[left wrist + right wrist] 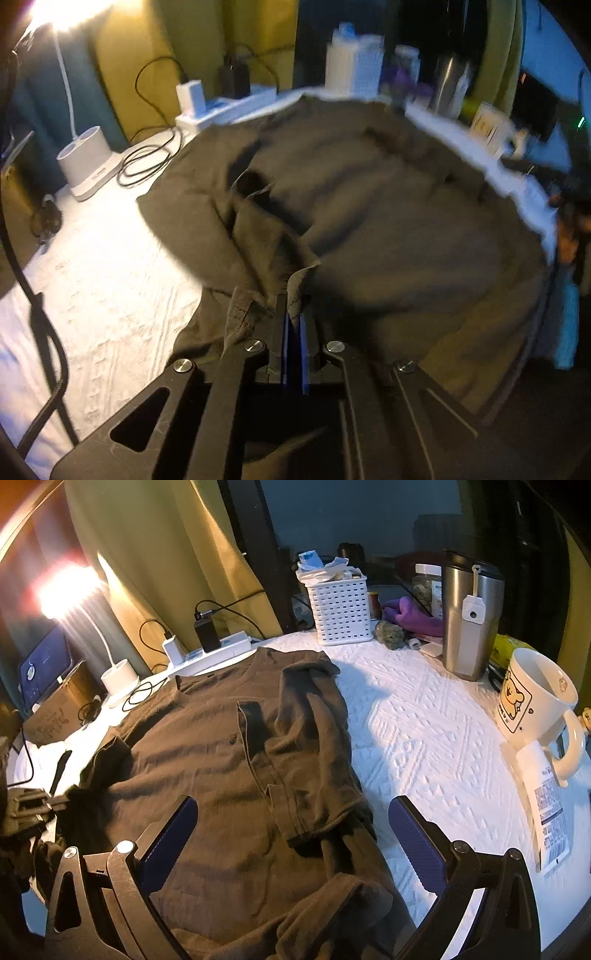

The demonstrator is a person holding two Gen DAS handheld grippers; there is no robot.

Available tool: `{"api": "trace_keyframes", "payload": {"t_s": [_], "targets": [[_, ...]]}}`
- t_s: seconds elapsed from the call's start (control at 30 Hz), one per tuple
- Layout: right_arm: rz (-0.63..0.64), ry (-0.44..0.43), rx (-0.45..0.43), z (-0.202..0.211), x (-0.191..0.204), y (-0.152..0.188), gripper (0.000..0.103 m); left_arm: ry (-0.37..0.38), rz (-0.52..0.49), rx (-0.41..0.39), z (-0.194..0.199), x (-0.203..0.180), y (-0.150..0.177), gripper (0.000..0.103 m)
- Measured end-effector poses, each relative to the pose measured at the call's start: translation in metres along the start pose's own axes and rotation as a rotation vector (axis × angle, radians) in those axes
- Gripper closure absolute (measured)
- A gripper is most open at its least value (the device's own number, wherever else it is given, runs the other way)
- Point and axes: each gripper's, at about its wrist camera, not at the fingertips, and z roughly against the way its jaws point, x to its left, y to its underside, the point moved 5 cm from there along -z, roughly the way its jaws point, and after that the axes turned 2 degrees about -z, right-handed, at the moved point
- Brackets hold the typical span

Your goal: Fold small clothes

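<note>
Pinching a bit of the shirt's (369, 206) edge, my left gripper (293, 321) is clenched tight, its blue pads pressed together on a tab of dark cloth that stands up between them. The right gripper (291, 834) is released, jaws spread wide and hovering over the lower half of the shirt with nothing between them. The shirt lies on the white quilted cover (424, 738), collar pointing toward the power strip (218, 650) at the back, hem end nearest my grippers. Taking the shirt as my landmark: the desk lamp base (120, 677) sits just off its far left corner, the white basket (341, 609) beyond its far right corner, the steel tumbler (469, 616) and the cartoon mug (535, 698) well apart to its right. I judge the fold to be partly under way: the right-hand side of the shirt already lies turned in over the body, sleeve and all, giving a straight edge down that flank. The left side is still loose and rumpled, and it looks to be the part I now hold, so that side needs bringing over, then the length needs folding up toward the collar. The left view is blurred, so exactly which edge I hold I cannot tell.
</note>
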Motion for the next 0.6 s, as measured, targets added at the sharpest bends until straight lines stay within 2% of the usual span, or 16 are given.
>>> {"api": "trace_keyframes", "payload": {"t_s": [0.1, 0.17, 0.23, 0.27, 0.43, 0.5, 0.53, 0.6], "targets": [[-0.004, 0.003, 0.003, 0.001, -0.003, 0.003, 0.000, -0.013, 0.027, 0.003, 0.004, 0.009, 0.003, 0.093], [-0.007, 0.002, 0.002, 0.001, -0.004, 0.004, 0.000, -0.017, 0.042, -0.022, 0.013, 0.013, -0.001, 0.081], [-0.009, 0.000, 0.001, 0.001, -0.005, 0.004, 0.000, -0.010, 0.055, -0.053, 0.021, 0.015, -0.007, 0.058], [-0.008, -0.001, 0.001, 0.001, -0.005, 0.004, 0.000, 0.000, 0.059, -0.073, 0.026, 0.014, -0.011, 0.055], [-0.010, -0.006, -0.003, 0.001, -0.006, 0.004, 0.000, 0.098, 0.084, -0.100, 0.028, 0.004, -0.029, 0.053], [-0.013, -0.005, -0.002, 0.001, -0.006, 0.004, 0.000, 0.066, 0.064, -0.082, 0.020, 0.003, -0.031, 0.053], [-0.015, -0.004, -0.002, 0.001, -0.007, 0.004, 0.000, 0.027, 0.062, -0.062, 0.013, 0.008, -0.031, 0.053], [-0.020, -0.002, -0.001, 0.000, -0.010, 0.003, 0.000, -0.003, 0.093, -0.051, 0.009, 0.022, -0.032, 0.053]]}}
